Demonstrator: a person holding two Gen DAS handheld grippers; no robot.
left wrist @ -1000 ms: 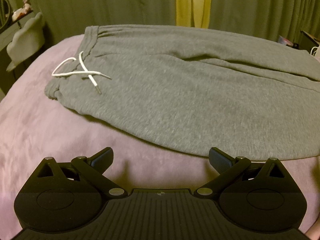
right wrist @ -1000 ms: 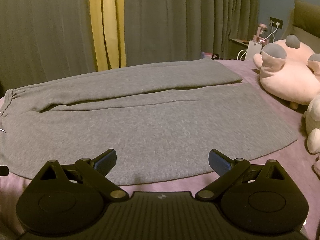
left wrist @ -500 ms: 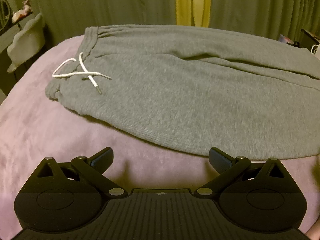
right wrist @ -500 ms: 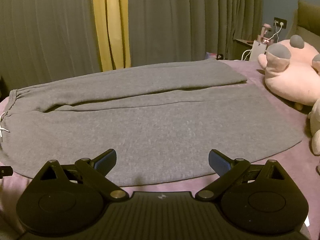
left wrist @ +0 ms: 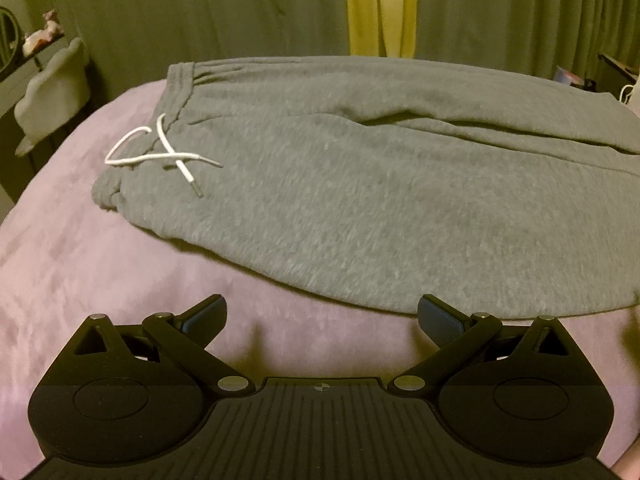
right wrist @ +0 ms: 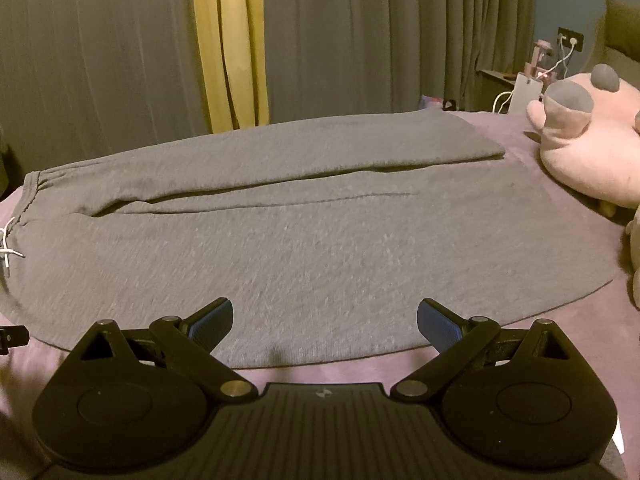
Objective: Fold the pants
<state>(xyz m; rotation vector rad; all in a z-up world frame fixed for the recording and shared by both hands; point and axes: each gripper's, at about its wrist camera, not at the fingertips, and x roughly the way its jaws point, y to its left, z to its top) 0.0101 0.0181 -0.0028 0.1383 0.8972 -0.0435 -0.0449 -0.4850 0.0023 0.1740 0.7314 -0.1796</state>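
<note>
right gripper (right wrist: 325,320) drifted left over pants (right wrist: 320,240) — both grippers spread wide, empty

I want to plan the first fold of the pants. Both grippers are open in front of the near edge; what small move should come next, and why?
Probably lower both grippers onto the near edge of the grey sweatpants and close. The left gripper and right gripper stand open and empty, and the pants lie flat, legs side by side, on the purple blanket.

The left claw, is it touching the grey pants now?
Apart. The left wrist view shows bare pink blanket between the open left claw and the pants edge.
</note>
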